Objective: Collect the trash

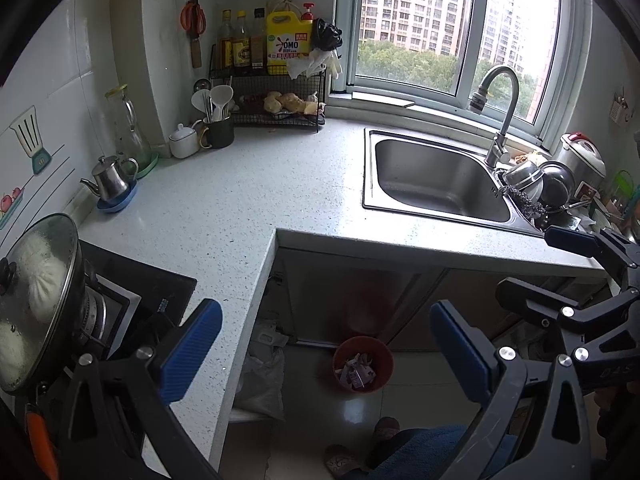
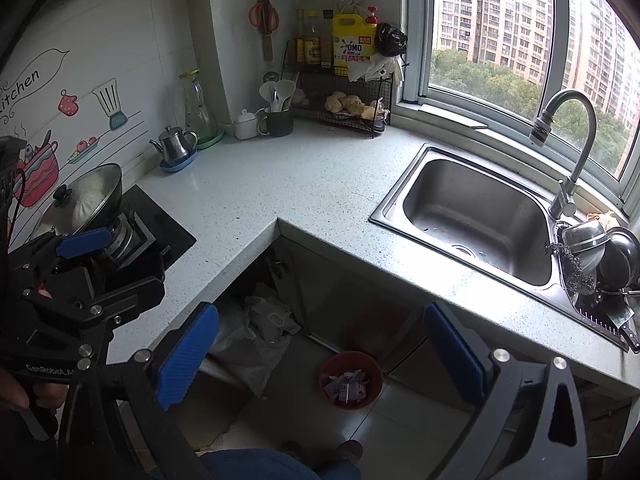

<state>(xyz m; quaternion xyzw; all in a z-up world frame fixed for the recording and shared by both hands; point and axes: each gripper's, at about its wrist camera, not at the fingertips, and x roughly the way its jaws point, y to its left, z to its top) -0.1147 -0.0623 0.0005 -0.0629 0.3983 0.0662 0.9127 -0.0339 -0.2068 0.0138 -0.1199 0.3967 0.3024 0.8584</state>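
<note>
both my grippers hang above the counter [image 1: 240, 208] corner, apart from it. left gripper [image 1: 326, 350] spread wide, nothing in it; right gripper [image 2: 320, 354] likewise released. red bin [image 2: 351, 380] sits on the floor below the sink [image 2: 476, 216], paper scraps [image 2: 346, 387] inside.

The counter [image 1: 256, 200] is pale grey with dark speckles – the bin [image 1: 362, 363] below is red. Blue ribbed pads [image 1: 192, 350] on black grippers; a yellow jug [image 1: 289, 42] – orange-handled scissors [image 1: 193, 16].
</note>
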